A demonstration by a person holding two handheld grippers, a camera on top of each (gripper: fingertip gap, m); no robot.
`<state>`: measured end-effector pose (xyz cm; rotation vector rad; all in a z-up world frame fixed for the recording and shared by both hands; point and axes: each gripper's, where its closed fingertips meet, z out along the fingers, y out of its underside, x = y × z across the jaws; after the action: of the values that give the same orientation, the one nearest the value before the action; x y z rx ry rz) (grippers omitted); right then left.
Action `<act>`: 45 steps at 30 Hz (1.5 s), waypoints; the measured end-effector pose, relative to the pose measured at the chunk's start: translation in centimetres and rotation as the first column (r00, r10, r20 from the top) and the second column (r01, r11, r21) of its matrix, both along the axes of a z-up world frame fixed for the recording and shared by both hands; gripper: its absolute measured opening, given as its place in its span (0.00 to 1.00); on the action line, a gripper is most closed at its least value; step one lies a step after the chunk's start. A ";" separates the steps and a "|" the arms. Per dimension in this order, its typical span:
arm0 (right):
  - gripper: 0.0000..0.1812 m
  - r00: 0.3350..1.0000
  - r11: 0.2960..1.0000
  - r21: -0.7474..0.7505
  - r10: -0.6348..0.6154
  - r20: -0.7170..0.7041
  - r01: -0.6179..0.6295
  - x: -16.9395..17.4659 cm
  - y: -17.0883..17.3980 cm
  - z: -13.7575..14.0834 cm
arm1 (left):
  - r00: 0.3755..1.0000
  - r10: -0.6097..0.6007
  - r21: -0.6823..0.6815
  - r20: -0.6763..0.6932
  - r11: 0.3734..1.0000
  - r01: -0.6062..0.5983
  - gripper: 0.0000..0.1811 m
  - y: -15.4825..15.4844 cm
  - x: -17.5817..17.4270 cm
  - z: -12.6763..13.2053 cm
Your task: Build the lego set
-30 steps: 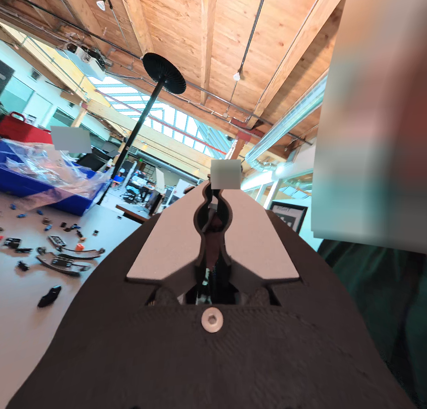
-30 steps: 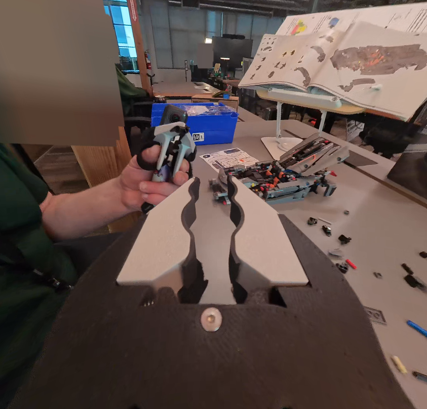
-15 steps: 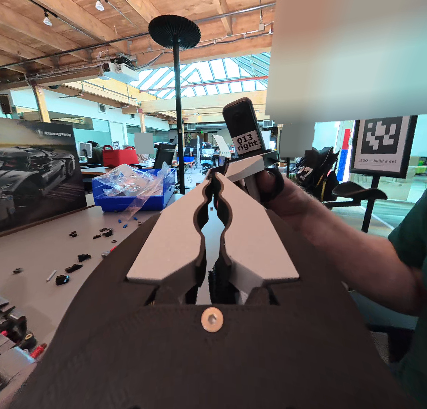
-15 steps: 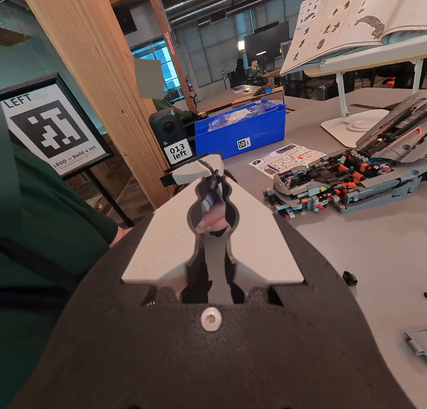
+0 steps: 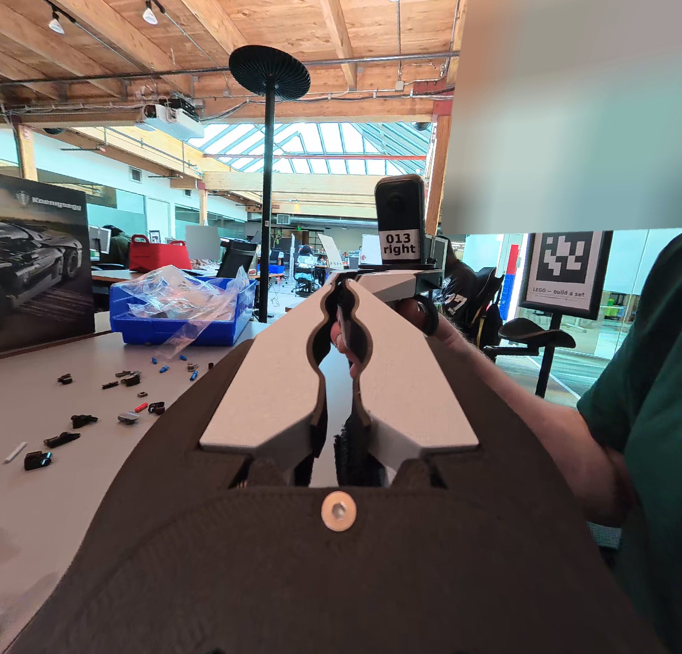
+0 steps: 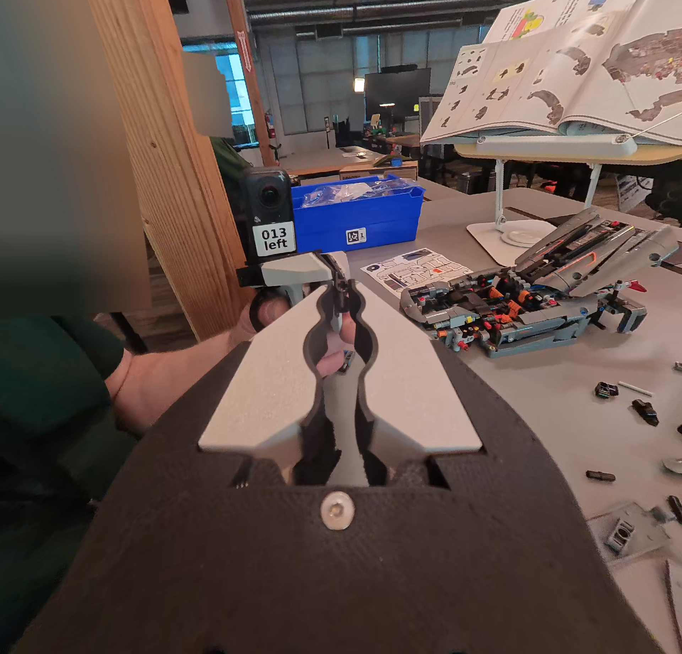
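Observation:
My two grippers face each other in the air, tip to tip, above the near table edge. In the right wrist view my right gripper [image 6: 341, 290] has its jaws closed to a narrow gap around a small black lego piece [image 6: 341, 298]. The left gripper's grey finger [image 6: 295, 269] reaches in from the left and meets that piece. In the left wrist view my left gripper [image 5: 341, 285] is shut at the tips, with the piece mostly hidden between them. The right gripper's finger [image 5: 387, 285] lies just behind. The part-built grey lego car [image 6: 535, 304] lies on the table to the right.
Loose small lego parts [image 5: 85, 420] lie scattered on the grey table [image 5: 55, 507], and more show in the right wrist view [image 6: 644, 411]. There are also a blue bin with plastic bags [image 5: 181, 315], an open instruction book on a stand [image 6: 561, 82], a sticker sheet [image 6: 413, 271] and a wooden post [image 6: 166, 156]. Left and right tips are no more than a few centimetres apart.
The left gripper swung down from facing the ceiling to level. The right gripper turned toward it and its jaws closed from wide open. The two sets of tips have come together.

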<state>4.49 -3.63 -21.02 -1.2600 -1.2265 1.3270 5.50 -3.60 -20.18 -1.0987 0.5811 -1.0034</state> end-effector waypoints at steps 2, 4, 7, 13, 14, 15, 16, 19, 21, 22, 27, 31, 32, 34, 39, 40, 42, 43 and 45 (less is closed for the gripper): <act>0.03 1.000 1.000 0.017 -0.004 0.013 0.004 0.0 -0.1 -0.1 | 1.000 0.003 0.007 -0.012 1.000 -0.003 0.00 -0.1 0.1 0.0; 0.04 1.000 1.000 0.025 -0.018 0.011 0.017 0.0 0.0 0.0 | 0.999 0.025 0.023 -0.036 0.999 -0.024 0.00 -0.1 0.1 0.1; 0.11 0.999 0.999 0.021 -0.040 0.009 0.040 0.3 0.3 0.1 | 0.998 0.032 0.038 -0.045 0.999 -0.031 0.00 -0.1 0.1 0.3; 0.03 1.000 1.000 -0.011 -0.002 0.003 0.002 1.0 0.0 0.0 | 1.000 -0.004 0.040 -0.025 0.999 0.005 0.00 -0.3 0.1 0.4; 0.03 1.000 1.000 -0.005 -0.003 0.005 0.003 1.0 0.0 -0.1 | 1.000 -0.005 0.036 -0.021 0.999 0.006 0.00 -0.3 0.1 0.4; 0.03 1.000 1.000 -0.003 -0.006 0.004 0.006 1.0 0.0 -0.1 | 1.000 -0.014 0.035 -0.018 0.999 0.014 0.00 -0.3 0.1 0.4; 0.03 1.000 1.000 -0.008 -0.001 -0.001 0.001 1.0 0.0 0.0 | 1.000 -0.026 0.034 -0.014 0.999 0.026 0.00 -0.4 0.1 0.5; 0.03 1.000 1.000 -0.026 0.003 -0.024 -0.004 1.0 0.1 0.1 | 1.000 -0.027 0.024 0.002 0.999 0.027 0.00 -0.2 0.0 0.6; 0.03 0.999 0.999 -0.040 -0.004 -0.053 0.002 1.1 0.3 0.4 | 0.999 -0.033 0.007 0.029 0.999 0.033 0.00 0.0 -0.1 0.7; 0.03 0.998 0.999 -0.047 -0.006 -0.065 0.003 1.1 0.4 0.5 | 0.998 -0.041 0.001 0.037 0.999 0.041 0.02 0.0 -0.1 0.6; 0.03 0.995 0.997 -0.076 -0.007 -0.099 0.000 1.1 0.5 0.5 | 0.999 -0.041 -0.027 0.032 0.999 0.042 0.05 0.3 0.2 0.3; 0.03 0.993 0.996 -0.086 -0.012 -0.117 0.002 1.1 0.5 0.7 | 1.000 -0.015 -0.032 0.018 0.999 0.016 0.05 0.7 0.2 0.1; 0.03 0.993 0.996 -0.086 -0.014 -0.120 0.004 1.2 0.5 0.7 | 1.000 -0.014 -0.032 0.019 0.999 0.014 0.05 0.7 0.1 0.1; 0.03 0.990 0.996 -0.091 -0.020 -0.137 0.007 1.3 0.6 0.9 | 1.000 -0.018 -0.052 0.013 0.998 0.018 0.06 0.8 0.3 -0.3; 0.02 0.989 0.995 -0.098 -0.008 -0.146 -0.007 1.2 0.5 1.0 | 0.998 -0.049 -0.064 0.042 0.997 0.052 0.06 0.6 0.7 -0.2; 0.02 0.989 0.995 -0.102 -0.006 -0.147 -0.009 1.2 0.5 1.0 | 0.998 -0.051 -0.063 0.042 0.997 0.053 0.05 0.6 0.7 -0.2; 0.03 0.990 0.995 -0.104 -0.007 -0.144 -0.008 1.2 0.5 1.0 | 0.997 -0.059 -0.058 0.042 0.996 0.061 0.02 0.4 0.8 -0.2; 0.02 0.990 0.994 -0.105 -0.007 -0.143 -0.008 1.2 0.5 0.9 | 0.997 -0.068 -0.055 0.040 0.996 0.070 0.00 0.2 0.9 -0.2; 0.03 0.990 0.994 -0.111 0.000 -0.142 -0.016 1.2 0.5 0.9 | 0.997 -0.068 -0.053 0.037 0.996 0.070 0.00 0.2 1.0 -0.3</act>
<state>5.73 -3.14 -20.17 -1.2169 -1.0708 1.4826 6.46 -3.44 -20.43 -1.1126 0.5699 -1.1019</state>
